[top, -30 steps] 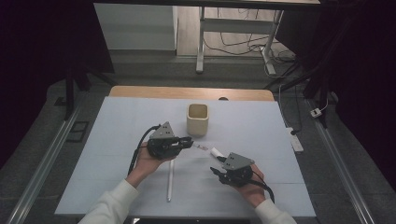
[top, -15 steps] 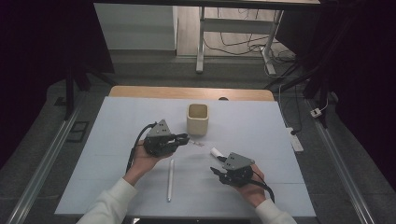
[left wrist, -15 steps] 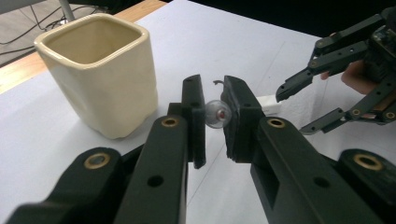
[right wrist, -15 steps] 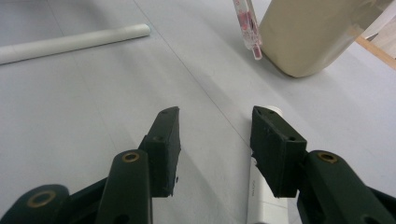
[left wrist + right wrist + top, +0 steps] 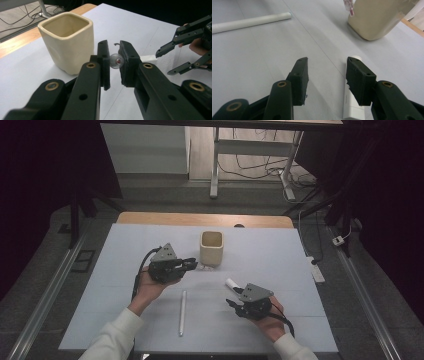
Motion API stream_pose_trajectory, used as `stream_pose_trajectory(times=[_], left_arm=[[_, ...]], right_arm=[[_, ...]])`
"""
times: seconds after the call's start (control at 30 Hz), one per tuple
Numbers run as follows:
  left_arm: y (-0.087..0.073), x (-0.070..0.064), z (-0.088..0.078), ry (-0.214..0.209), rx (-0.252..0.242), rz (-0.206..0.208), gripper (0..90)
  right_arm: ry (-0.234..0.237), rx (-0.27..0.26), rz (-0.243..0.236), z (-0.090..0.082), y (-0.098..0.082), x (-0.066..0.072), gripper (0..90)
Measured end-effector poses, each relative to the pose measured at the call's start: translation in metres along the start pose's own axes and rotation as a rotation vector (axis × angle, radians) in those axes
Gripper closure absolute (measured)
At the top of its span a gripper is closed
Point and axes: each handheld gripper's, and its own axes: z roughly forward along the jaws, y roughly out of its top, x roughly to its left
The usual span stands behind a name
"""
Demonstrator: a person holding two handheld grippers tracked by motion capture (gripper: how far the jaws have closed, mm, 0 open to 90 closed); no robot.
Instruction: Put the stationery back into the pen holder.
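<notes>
- In the high view we are seeing the left gripper hovering above the pale counter, its fingers pointing rightward at the cream cup.
- In the left gripper view we are watching its fingers pinching a small clear pen-like object; we are looking at it end-on, with a red core at its centre, so we cannot tell its full shape.
- The cream cup is standing upright just beyond and to the left of those fingers in that view, its mouth open upward.
- A long white tube is lying flat on the counter between the two hands, nearer the person than the left gripper's fingers.
- In the right gripper view the same tube is lying well off to the upper left of the fingers.
- The right gripper is resting low near the counter, its fingers standing spread with nothing between them.
- A short white marker is lying on the counter just under the right-hand finger in that view, its capped end pointing toward the cup.
- In the high view that marker is lying just beyond the right gripper, between it and the cup.
</notes>
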Motion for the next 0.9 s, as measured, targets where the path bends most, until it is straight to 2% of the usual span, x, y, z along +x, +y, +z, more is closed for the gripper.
stream_pose_trajectory(times=[0.2, 0.53, 0.9], left_arm=[[0.004, 0.005, -0.006, 0.003, -0.012, -0.001, 78.7], [0.026, 0.013, -0.014, 0.029, -0.043, 0.025, 78.7], [0.046, 0.028, -0.011, 0.049, -0.054, 0.007, 78.7]], right_arm=[[-0.003, -0.01, 0.012, -0.001, -0.001, -0.002, 51.8], [-0.011, -0.008, 0.019, -0.002, -0.002, -0.005, 51.8], [-0.016, -0.012, 0.028, -0.003, -0.002, -0.006, 51.7]])
